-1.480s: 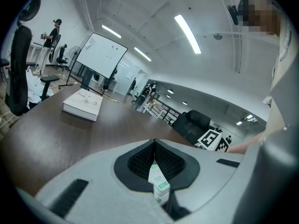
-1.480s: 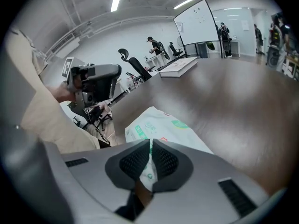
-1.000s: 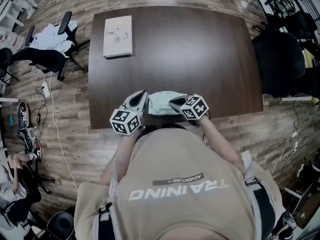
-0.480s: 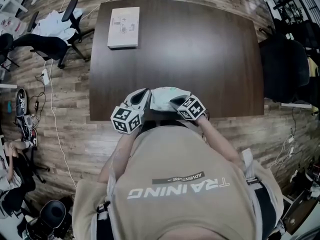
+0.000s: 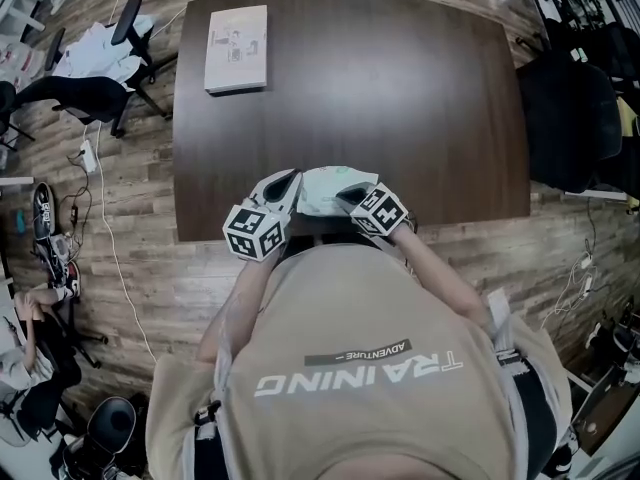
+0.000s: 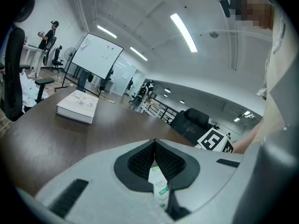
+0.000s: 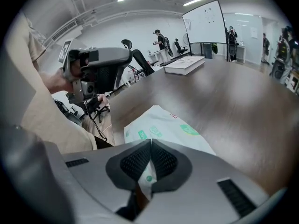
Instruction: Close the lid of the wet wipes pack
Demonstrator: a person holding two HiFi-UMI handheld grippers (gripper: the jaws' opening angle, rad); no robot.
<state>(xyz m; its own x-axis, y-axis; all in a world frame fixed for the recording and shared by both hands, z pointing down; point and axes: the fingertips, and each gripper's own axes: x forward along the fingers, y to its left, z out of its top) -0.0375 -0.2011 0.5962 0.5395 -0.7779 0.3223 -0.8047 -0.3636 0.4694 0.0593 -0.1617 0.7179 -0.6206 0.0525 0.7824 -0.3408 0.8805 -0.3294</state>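
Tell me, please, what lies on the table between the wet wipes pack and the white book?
Nothing: in the head view, only bare dark tabletop runs from the wet wipes pack to the white book at the far left corner.

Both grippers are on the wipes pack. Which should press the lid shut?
Probably the right gripper: the top face of the wipes pack lies ahead of its jaws, though they must release first. The left gripper, shut on the pack's edge, can steady it. The lid isn't visible.
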